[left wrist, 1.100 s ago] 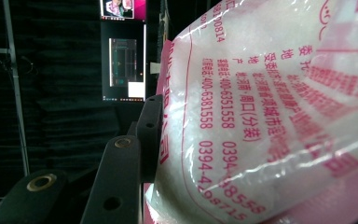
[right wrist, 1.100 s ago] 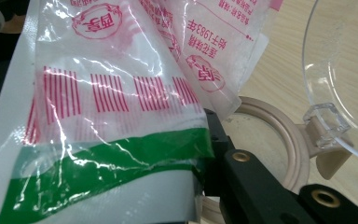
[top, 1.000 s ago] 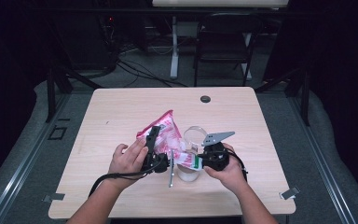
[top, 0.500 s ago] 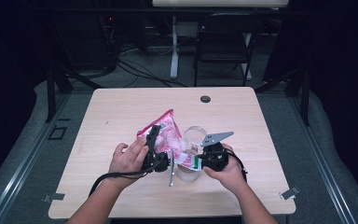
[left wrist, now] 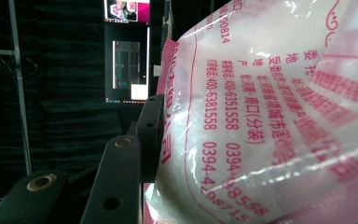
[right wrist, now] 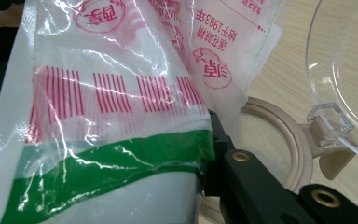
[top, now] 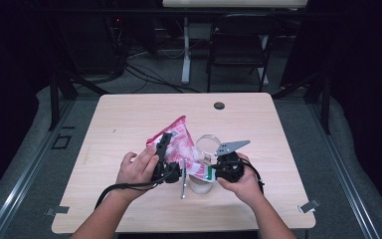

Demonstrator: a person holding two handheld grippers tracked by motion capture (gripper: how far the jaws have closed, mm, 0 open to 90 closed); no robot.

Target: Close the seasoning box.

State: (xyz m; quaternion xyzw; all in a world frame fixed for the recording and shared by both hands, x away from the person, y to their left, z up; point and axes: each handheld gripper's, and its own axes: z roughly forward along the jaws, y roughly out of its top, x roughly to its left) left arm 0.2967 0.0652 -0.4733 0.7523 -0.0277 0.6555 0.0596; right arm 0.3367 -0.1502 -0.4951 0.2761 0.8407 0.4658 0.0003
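Pink-printed plastic bag (top: 179,144) of white powder, held tilted over an open beige-rimmed jar (right wrist: 279,140), clear hinged lid (right wrist: 345,79) up. Left gripper (top: 165,149) and right gripper (top: 214,172) each clamp the film. Likely soft, slippery, contents shifting; best pinched at seams and corners.

A wooden table (top: 129,114) is seen with a small black round cap (top: 219,105) near its far edge. A dark folding chair (top: 241,47) is placed beyond it. Lit screens (left wrist: 126,51) are observed in the dark background.
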